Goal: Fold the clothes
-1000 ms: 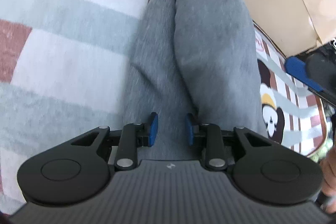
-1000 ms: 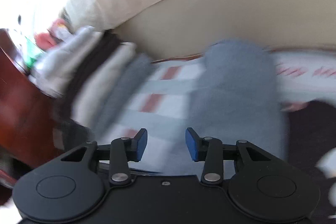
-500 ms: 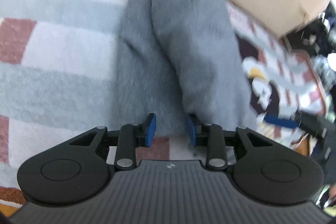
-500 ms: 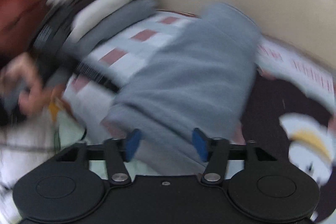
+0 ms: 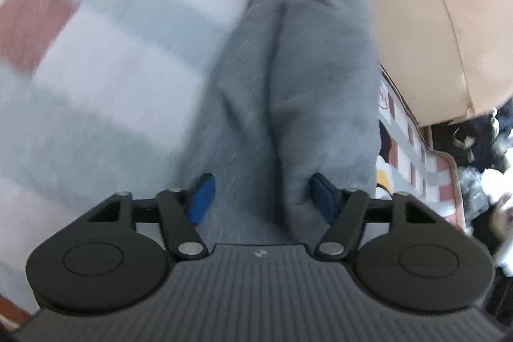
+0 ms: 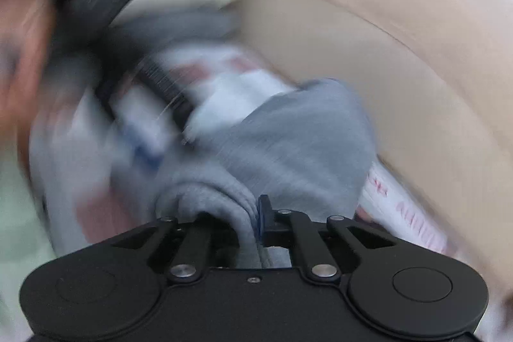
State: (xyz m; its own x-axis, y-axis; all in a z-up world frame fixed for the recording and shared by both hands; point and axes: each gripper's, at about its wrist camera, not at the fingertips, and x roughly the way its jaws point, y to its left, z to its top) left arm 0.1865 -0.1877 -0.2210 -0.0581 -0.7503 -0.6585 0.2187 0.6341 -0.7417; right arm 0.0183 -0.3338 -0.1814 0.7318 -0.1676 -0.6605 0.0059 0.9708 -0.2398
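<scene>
My right gripper [image 6: 248, 221] pinches the half-folded grey garment [image 6: 288, 143]; my left gripper [image 5: 261, 193] is opening astride its near end, last fold pending.

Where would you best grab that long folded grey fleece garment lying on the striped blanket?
At its near end, coming in low along its length. The grey fleece garment is a thick soft roll, too broad mid-body, but its end bunches into a ridge. The right gripper is shut on that edge; the left gripper, jaws opening, straddles the near end on the striped blanket.
</scene>
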